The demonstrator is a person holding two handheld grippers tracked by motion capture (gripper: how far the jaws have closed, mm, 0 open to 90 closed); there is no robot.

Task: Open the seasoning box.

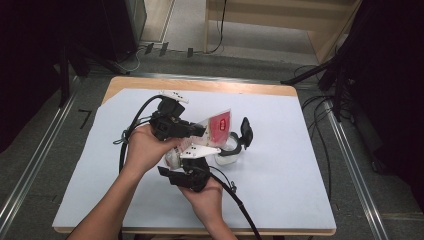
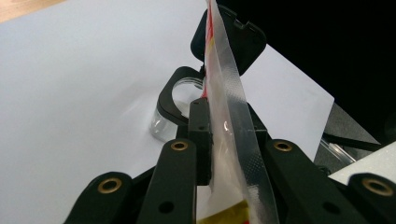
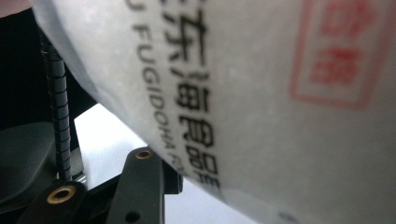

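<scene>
Item: one sealed plastic pouch (image 1: 216, 129), held in the air above the middle of the bench (image 1: 280, 200), between the two grippers.

Appearance: the film is translucent and milky white, with a clear, finely textured seal strip along its edge, seen edge-on in the left gripper view (image 2: 231, 126). One face carries a red square label or stamp, visible from the high view and again, blurred, in the right gripper view (image 3: 261, 107). Beside the stamp runs a column of black printed characters with a line of Latin capitals next to it. A touch of red and yellow print shows along the seal side. The contents cannot be made out.

Position: the pouch stands on edge, tilted, its stamped face turned up and toward the far side of the bench.

Left gripper (image 1: 197, 131): the jaws are closed on the pouch's seal edge, the film pinched flat between them.

Right gripper (image 1: 187, 162): it sits under the pouch's near end; the pouch lies right against its camera, and whether its jaws press on the film cannot be told.

Also present: a clear, round container with a black hinged clasp (image 1: 235, 147), standing on the white bench cover just beyond the pouch.
</scene>
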